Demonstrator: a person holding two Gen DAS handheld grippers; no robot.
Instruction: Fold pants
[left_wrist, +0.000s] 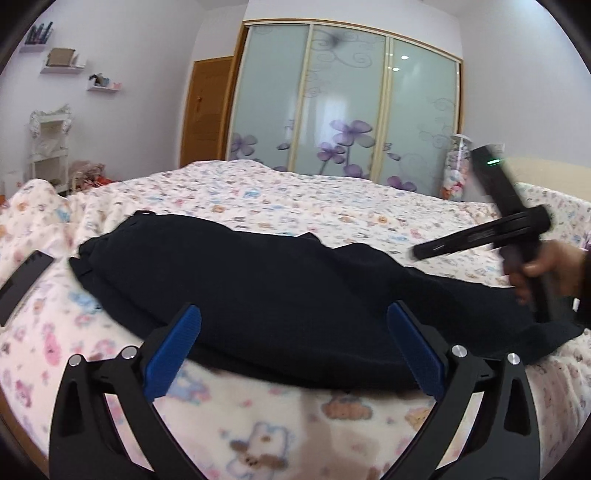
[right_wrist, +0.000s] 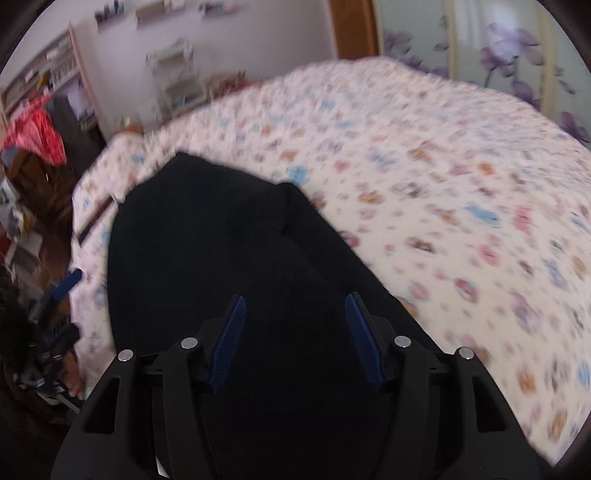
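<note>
Black pants (left_wrist: 266, 291) lie lengthwise across the near part of the bed, roughly flat. My left gripper (left_wrist: 293, 321) is open, its blue pads above the pants' near edge, holding nothing. The right gripper's body (left_wrist: 517, 229) shows in the left wrist view at the right, held in a hand above the pants' right end. In the right wrist view the pants (right_wrist: 229, 258) stretch away from me, and my right gripper (right_wrist: 295, 306) is open just above them, empty. That view is blurred.
The bed (left_wrist: 332, 199) has a pink cartoon-print cover. A dark flat object (left_wrist: 22, 280) lies at its left edge. Sliding wardrobe doors (left_wrist: 343, 103) stand behind the bed. Shelves and clutter (right_wrist: 33, 140) fill the floor left of the bed.
</note>
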